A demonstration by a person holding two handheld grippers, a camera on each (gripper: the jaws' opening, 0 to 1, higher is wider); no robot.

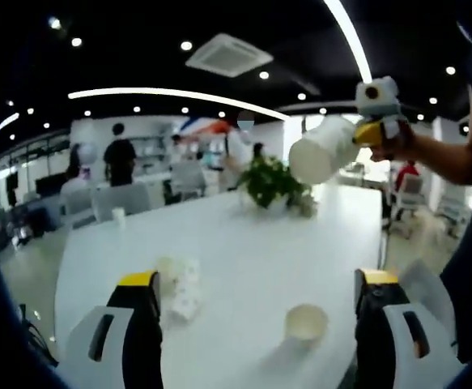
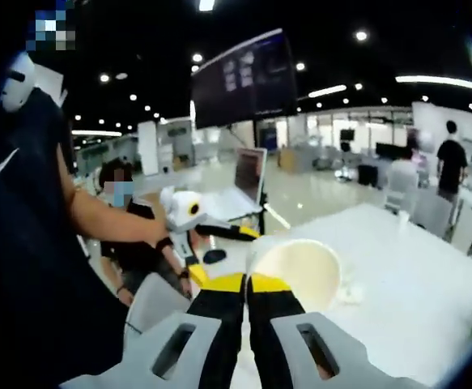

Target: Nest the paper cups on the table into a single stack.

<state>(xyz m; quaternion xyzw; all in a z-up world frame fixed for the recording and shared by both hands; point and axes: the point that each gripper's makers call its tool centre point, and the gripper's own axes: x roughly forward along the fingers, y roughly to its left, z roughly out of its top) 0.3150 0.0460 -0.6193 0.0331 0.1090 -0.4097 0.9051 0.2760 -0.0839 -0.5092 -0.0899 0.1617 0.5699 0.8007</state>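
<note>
White paper cups are partly handled, no single stack yet as far as we can see. Going left to right in the left gripper view: a small cup (image 1: 119,215) stands far back on the table (image 1: 244,243), well apart from the rest. A blurred cluster of cups (image 1: 180,289) sits just beside our left gripper (image 1: 256,324), whose jaws are spread wide and hold nothing. A lone upright cup (image 1: 306,322) sits between those jaws, near the table's front edge. Our right gripper (image 1: 371,130) is raised over the table, clamped on a cup (image 1: 323,149) held on its side; in the right gripper view its jaws are pinched together on the cup's rim.

We judge most nesting remains: the held cup, the lone cup, the cluster and the far one.

Table: white, glossy, a potted plant (image 1: 272,182) mid-table. Room: open office, ceiling spots, chairs, people in the background.
</note>
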